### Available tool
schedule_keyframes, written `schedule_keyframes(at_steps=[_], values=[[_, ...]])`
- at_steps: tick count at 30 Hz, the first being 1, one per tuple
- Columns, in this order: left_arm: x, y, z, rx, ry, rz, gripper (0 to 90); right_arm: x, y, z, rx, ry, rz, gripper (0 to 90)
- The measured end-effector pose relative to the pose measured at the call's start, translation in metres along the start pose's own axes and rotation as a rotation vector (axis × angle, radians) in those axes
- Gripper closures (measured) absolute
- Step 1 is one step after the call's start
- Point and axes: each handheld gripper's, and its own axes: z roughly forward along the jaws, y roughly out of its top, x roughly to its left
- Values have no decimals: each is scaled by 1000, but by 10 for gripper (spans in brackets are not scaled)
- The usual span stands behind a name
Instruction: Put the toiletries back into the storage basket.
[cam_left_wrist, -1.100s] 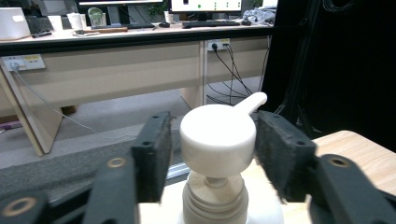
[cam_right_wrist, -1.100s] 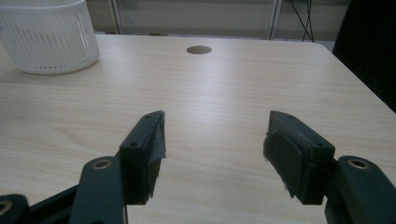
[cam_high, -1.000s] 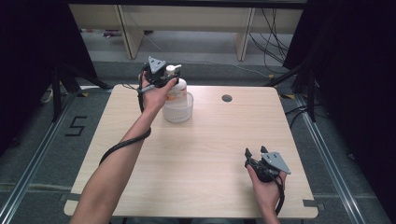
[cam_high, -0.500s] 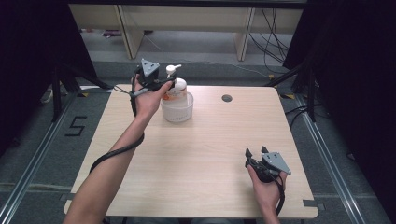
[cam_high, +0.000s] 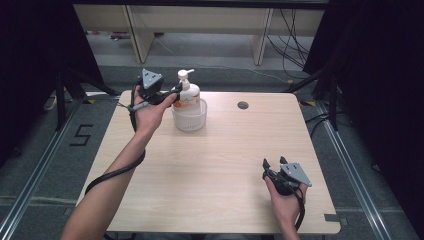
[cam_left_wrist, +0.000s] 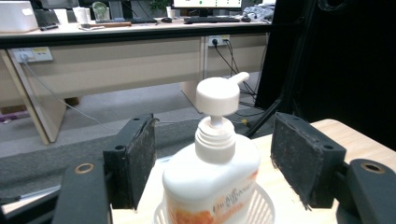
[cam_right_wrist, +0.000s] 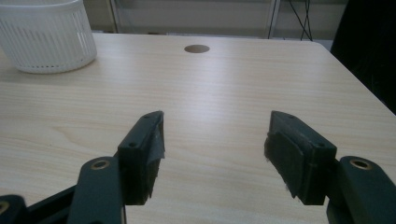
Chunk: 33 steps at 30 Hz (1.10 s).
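Left gripper view: my left gripper (cam_left_wrist: 215, 158) stands wide, its two pads (cam_left_wrist: 140, 161) on either side of the bottle (cam_left_wrist: 212, 184) with clear air between each pad and the plastic. The bottle is a white pump dispenser with an orange label, upright in a small white basket (cam_left_wrist: 264, 210), and its pump head (cam_left_wrist: 217, 95) rises above the jaw line with the spout turned away to the right.

From the high view, the same gripper (cam_high: 167, 96) sits at the far left part of the table (cam_high: 210, 170), level with the bottle's (cam_high: 188, 95) shoulder, and the basket (cam_high: 190, 119) holds the bottle's lower half. I judge this to be the approach to a grasp: the jaws frame the body but grip nothing.

The next move calls for me to ease forward a little so the pads sit over the widest part of the body, below the collar, then close evenly. The shoulder is rounded and smooth, so a high grip may slip; the lift should go straight up to clear the basket rim.

My right gripper (cam_high: 280, 172) rests near the near right corner, well apart from the basket. In the right gripper view its jaws (cam_right_wrist: 215, 158) are spread wide over bare wood, holding nothing, with the basket (cam_right_wrist: 46, 37) far off.
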Motion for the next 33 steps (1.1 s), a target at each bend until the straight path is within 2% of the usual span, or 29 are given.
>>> schedule_keyframes(at_steps=[4, 6, 8, 12, 16, 18, 19, 20, 21, 22, 23, 24, 25, 27, 28, 30, 31, 32, 33], values=[[2, -3, -9, -2, -2, 2, 304, 0, 0, 0, -6, -1, -13, 376], [3, -6, -13, 2, 0, 6, 305, 1, 0, 1, -9, 11, 4, 376], [4, -9, -17, 8, 0, 11, 305, 0, 0, 1, -2, -2, -11, 376], [7, -15, -25, 11, -3, 12, 306, 1, -1, 1, -10, 4, 4, 376], [9, -21, -33, 20, 1, 17, 310, 0, -1, 1, -8, 4, -20, 376], [9, -23, -36, 19, 0, 18, 311, 3, -1, 0, 7, 6, 27, 375], [9, -25, -37, 19, -1, 22, 311, 4, -1, 1, 0, 2, 26, 375], [9, -26, -39, 20, -3, 22, 312, 2, -1, 1, -1, 1, -1, 375], [9, -27, -40, 21, -6, 24, 311, 1, 0, 1, 1, 3, -7, 375], [9, -29, -41, 19, -6, 20, 311, 3, -1, 1, -2, 3, 12, 375], [9, -30, -42, 21, -8, 22, 310, 0, 0, 2, -10, 1, -26, 375], [9, -32, -43, 19, -8, 18, 311, 4, -1, 1, 4, 1, 24, 375], [9, -34, -45, 18, -9, 14, 311, 3, -1, 1, 3, 5, 21, 375], [10, -36, -47, 16, -7, 15, 311, 0, 0, 1, -4, 0, -16, 375], [10, -38, -48, 15, -9, 14, 311, 3, -1, 1, -6, -1, 16, 375], [11, -40, -51, 16, -8, 15, 311, 3, -1, 1, -2, 2, 12, 375], [11, -42, -53, 15, -8, 15, 311, 1, 0, 1, 0, 0, -16, 375], [11, -42, -54, 16, -8, 15, 311, 4, -1, 1, 2, 0, 25, 375], [12, -43, -55, 15, -9, 18, 311, 4, -1, 1, 2, 0, 25, 375]])
